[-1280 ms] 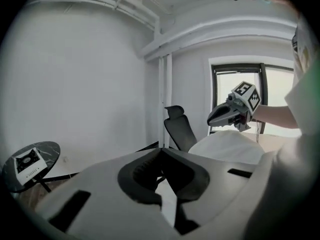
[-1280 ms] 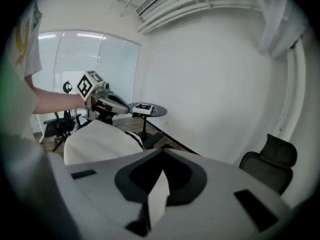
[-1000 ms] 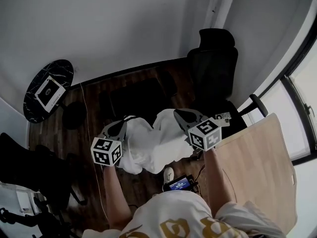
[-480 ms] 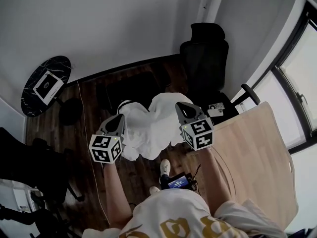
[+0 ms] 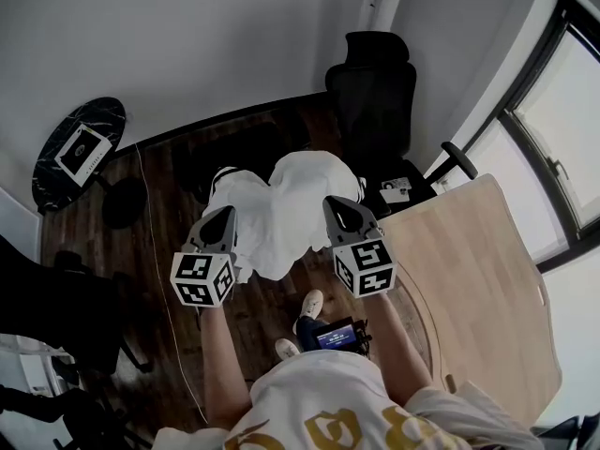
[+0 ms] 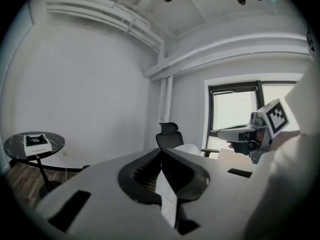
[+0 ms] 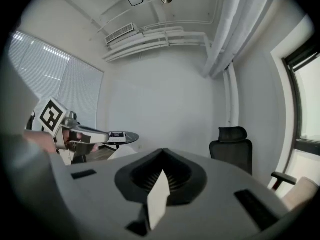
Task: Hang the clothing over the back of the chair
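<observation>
The white garment (image 5: 279, 209) hangs bunched between my two grippers above the wooden floor. My left gripper (image 5: 225, 214) is shut on its left edge and my right gripper (image 5: 334, 204) is shut on its right edge. A strip of white cloth (image 6: 167, 199) shows pinched in the left gripper (image 6: 161, 156), and another strip of cloth (image 7: 159, 196) sits in the right gripper (image 7: 161, 159). The black office chair (image 5: 372, 87) stands just beyond the garment against the wall, its back facing me. The same chair (image 6: 170, 134) (image 7: 235, 149) appears ahead in both gripper views.
A light wooden table (image 5: 478, 279) lies at my right, with a window (image 5: 562, 111) behind it. A round black side table (image 5: 56, 172) bearing a white box (image 5: 82, 151) stands at the far left. A dark device (image 5: 333, 334) lies on the floor by my feet.
Both grippers have carried the garment forward, nearer to the black chair. The view has shifted so the chair sits closer and more to the left.
</observation>
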`<action>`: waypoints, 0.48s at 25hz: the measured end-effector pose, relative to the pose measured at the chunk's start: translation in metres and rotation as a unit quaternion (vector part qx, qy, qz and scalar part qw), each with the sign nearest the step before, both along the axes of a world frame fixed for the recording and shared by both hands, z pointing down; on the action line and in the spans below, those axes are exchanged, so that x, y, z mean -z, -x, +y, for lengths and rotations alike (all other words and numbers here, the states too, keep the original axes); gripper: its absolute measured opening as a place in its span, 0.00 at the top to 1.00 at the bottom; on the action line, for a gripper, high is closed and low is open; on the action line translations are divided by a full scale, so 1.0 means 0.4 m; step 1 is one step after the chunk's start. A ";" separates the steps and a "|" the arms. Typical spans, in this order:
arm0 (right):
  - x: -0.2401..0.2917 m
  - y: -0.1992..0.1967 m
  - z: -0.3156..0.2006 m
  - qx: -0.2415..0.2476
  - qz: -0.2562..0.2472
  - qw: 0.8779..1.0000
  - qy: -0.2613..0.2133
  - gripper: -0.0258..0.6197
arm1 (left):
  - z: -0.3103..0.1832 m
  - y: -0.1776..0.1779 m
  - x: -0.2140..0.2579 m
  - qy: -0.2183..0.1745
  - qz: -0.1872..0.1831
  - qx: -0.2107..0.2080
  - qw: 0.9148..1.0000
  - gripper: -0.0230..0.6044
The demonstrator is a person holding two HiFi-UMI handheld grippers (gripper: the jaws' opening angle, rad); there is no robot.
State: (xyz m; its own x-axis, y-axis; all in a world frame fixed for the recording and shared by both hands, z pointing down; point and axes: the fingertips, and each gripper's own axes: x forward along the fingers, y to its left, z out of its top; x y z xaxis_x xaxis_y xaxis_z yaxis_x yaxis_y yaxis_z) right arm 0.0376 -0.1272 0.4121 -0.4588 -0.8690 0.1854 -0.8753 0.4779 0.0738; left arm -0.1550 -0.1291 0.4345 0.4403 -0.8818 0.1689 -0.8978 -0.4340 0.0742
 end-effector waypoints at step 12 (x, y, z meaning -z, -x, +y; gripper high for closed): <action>0.018 0.026 0.066 0.021 -0.013 1.000 -0.006 0.94 | 0.083 -0.015 0.034 -0.025 0.033 0.016 0.999 0.93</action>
State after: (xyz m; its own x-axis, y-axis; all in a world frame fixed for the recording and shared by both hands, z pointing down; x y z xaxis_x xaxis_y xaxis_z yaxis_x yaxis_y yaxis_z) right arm 0.0273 -0.1008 0.4048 -0.4986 -0.8513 0.1631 -0.8566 0.5128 0.0580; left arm -0.1489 -0.0958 0.4207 0.4202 -0.9023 0.0963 -0.9053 -0.4097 0.1122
